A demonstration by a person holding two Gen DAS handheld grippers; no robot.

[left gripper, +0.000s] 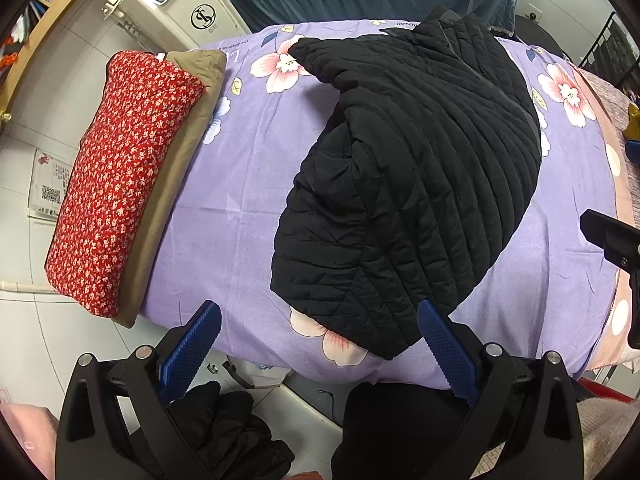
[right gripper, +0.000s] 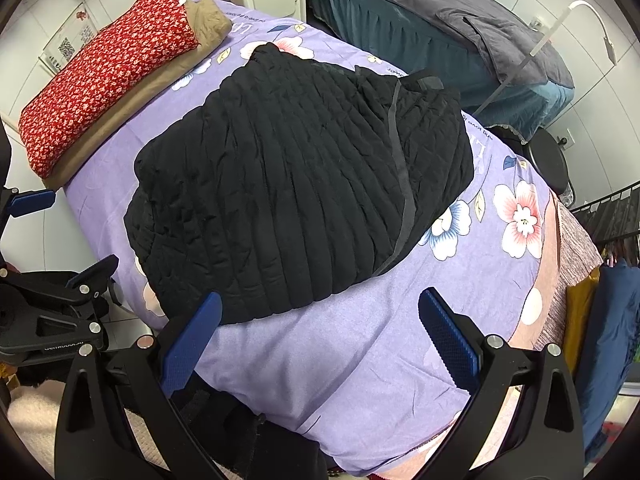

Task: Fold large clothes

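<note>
- Nearest, the left gripper (left gripper: 318,334) holds its blue-padded fingers (left gripper: 192,350) wide apart with nothing between them, poised over the near edge of the bed (left gripper: 240,184).
- Likewise the right gripper (right gripper: 320,334) has its fingers (right gripper: 448,336) spread and empty; its left pad overlaps the jacket's hem in the picture, though whether they touch cannot be told.
- Below the left gripper, dark cloth on the floor (left gripper: 236,432) is half hidden by the gripper body and hard to identify.
- On the purple flowered sheet lies the black quilted jacket (right gripper: 296,184), bunched into a rounded heap; its sleeves are tucked out of sight, and a dark strip runs down its right side.
- At the bed's left edge a red flowered bundle (left gripper: 120,176) rests on a folded tan cloth (left gripper: 180,160), mostly covered by it.
- Farther back stands a white machine (left gripper: 180,0), cut off by the frame, and a second bed with a grey cover (right gripper: 440,12).
</note>
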